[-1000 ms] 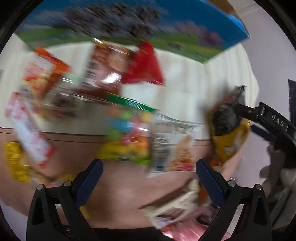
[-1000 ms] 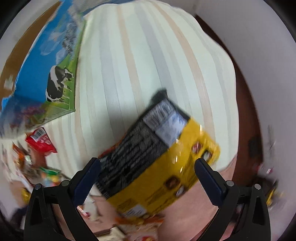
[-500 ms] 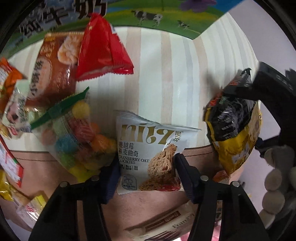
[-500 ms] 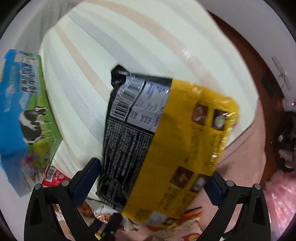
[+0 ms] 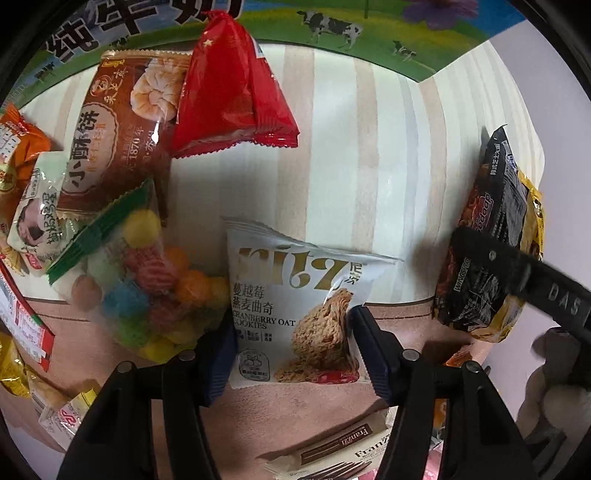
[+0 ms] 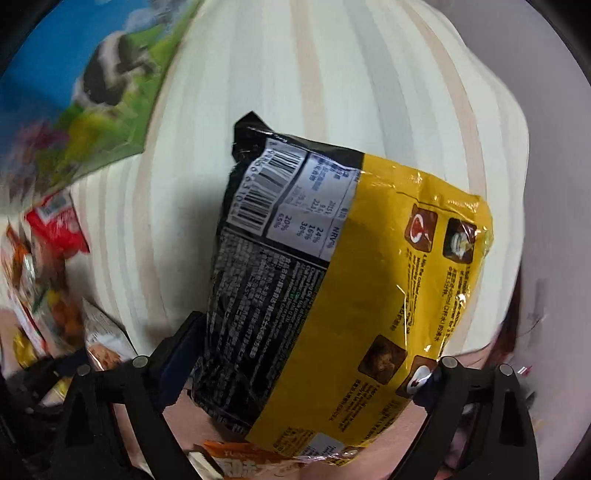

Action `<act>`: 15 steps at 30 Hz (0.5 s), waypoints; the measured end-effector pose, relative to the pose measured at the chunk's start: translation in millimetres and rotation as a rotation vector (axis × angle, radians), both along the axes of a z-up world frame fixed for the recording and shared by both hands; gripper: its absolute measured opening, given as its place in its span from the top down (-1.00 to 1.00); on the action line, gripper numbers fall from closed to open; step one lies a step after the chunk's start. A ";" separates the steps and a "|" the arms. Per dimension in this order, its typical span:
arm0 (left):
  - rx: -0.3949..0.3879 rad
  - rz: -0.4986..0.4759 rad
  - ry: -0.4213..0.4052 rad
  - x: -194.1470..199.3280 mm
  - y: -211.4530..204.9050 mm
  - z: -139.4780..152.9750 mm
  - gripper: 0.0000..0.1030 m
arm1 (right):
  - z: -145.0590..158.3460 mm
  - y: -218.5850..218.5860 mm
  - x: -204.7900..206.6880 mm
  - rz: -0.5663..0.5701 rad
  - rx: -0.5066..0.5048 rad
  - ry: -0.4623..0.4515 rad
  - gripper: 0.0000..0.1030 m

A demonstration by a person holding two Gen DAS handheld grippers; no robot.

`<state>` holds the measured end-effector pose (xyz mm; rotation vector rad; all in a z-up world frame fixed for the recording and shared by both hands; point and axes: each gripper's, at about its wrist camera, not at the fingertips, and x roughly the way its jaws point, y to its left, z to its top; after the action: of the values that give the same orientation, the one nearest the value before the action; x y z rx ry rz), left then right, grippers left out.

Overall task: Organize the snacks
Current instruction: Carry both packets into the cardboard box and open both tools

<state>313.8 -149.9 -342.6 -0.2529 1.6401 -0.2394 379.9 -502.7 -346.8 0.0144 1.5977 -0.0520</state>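
My left gripper is shut on a white cranberry oat cookie pack at its lower end, over the edge of the striped cloth. My right gripper is shut on a yellow and black noodle packet and holds it above the striped cloth. The same packet and the right gripper's arm show at the right of the left wrist view.
A bag of coloured puffs, a brown pastry pack and a red packet lie left of the cookies. A blue and green milk carton box stands behind; it also shows top left in the right wrist view. A Franzzi wafer pack lies near.
My left gripper moved in and shut on the cookie pack. My right gripper shut on the noodle packet, which has turned and lifted.
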 end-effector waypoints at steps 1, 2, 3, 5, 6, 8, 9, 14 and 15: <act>0.013 -0.008 -0.014 0.0 -2.0 3.6 0.00 | -2.1 -10.0 -0.5 -0.046 0.024 -0.011 -0.87; 0.027 -0.013 -0.025 -9.4 -20.3 0.3 0.04 | -5.1 -9.3 5.0 -0.065 0.031 -0.029 -0.80; 0.042 -0.020 -0.040 -12.4 -24.0 5.1 0.04 | -11.0 -15.1 4.3 -0.080 0.031 -0.042 -0.75; 0.065 -0.034 -0.061 -25.2 -28.1 14.6 0.04 | -5.5 -27.3 -1.0 -0.110 0.040 -0.074 -0.75; 0.063 -0.033 -0.067 -26.8 -27.5 20.2 0.04 | -7.0 -32.9 -6.2 -0.119 0.048 -0.088 -0.74; 0.057 -0.028 -0.061 -28.6 -22.6 24.4 0.05 | 3.0 -37.4 -15.4 -0.134 0.068 -0.110 -0.74; 0.048 -0.022 -0.065 -31.0 -19.5 32.1 0.05 | 4.1 -40.8 -25.6 -0.139 0.081 -0.117 -0.74; 0.020 -0.001 -0.127 -21.8 5.0 61.0 0.05 | 32.2 -52.0 -31.6 -0.100 0.139 -0.160 -0.73; 0.016 0.006 -0.140 -19.6 10.2 70.1 0.05 | 36.1 -50.3 -33.1 -0.092 0.147 -0.167 -0.70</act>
<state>294.3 -139.7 -272.5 -0.2244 1.5022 -0.2342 346.8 -553.1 -310.7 0.2017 1.4301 -0.0043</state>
